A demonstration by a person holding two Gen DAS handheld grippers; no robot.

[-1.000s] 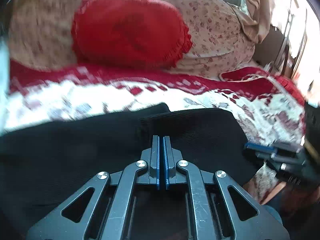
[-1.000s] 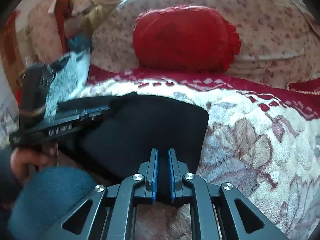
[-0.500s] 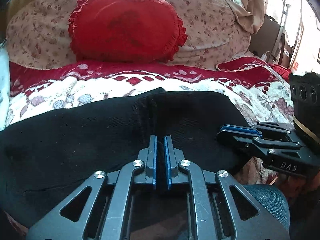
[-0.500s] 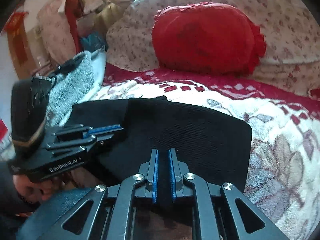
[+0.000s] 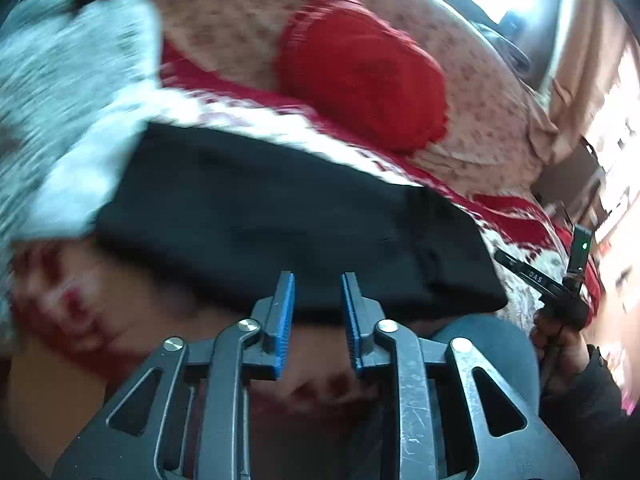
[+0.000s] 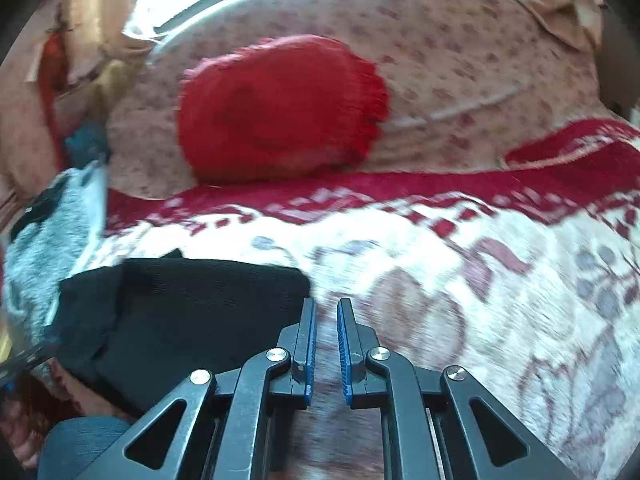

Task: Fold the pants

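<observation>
Lying: the black pants (image 5: 288, 220) rest folded into a compact dark block on the patterned blanket (image 6: 500, 280), close to its near edge
Pants, right wrist view: the same pants (image 6: 192, 312) sit low and left, one corner ending just beside the left blue pad; a second layer shows at the left end, offset from the top one
Left gripper (image 5: 318, 312): jaws parted with a clear gap, nothing between the blue pads; the tips sit just short of the near edge of the pants, and whether they touch the cloth cannot be told
Right gripper (image 6: 326, 340): jaws apart by a narrower gap, holding nothing; blanket shows between the pads, the pants just to the left of them
Right gripper, left wrist view: part of its dark body with a green light (image 5: 560, 276) shows at the right edge, off the right end of the pants, gripped by a hand (image 5: 560, 332)
Blanket: cream with a red border and faded floral print, blurred in both views
Red cushion (image 6: 280, 108): frilled, leaning against a floral beige backrest (image 6: 460, 52) behind the blanket
Grey fluffy cloth (image 5: 64, 80): piled at the left, its edge just beside the left end of the pants
Knee: blue denim (image 5: 488, 344) shows below the near edge of the pants
</observation>
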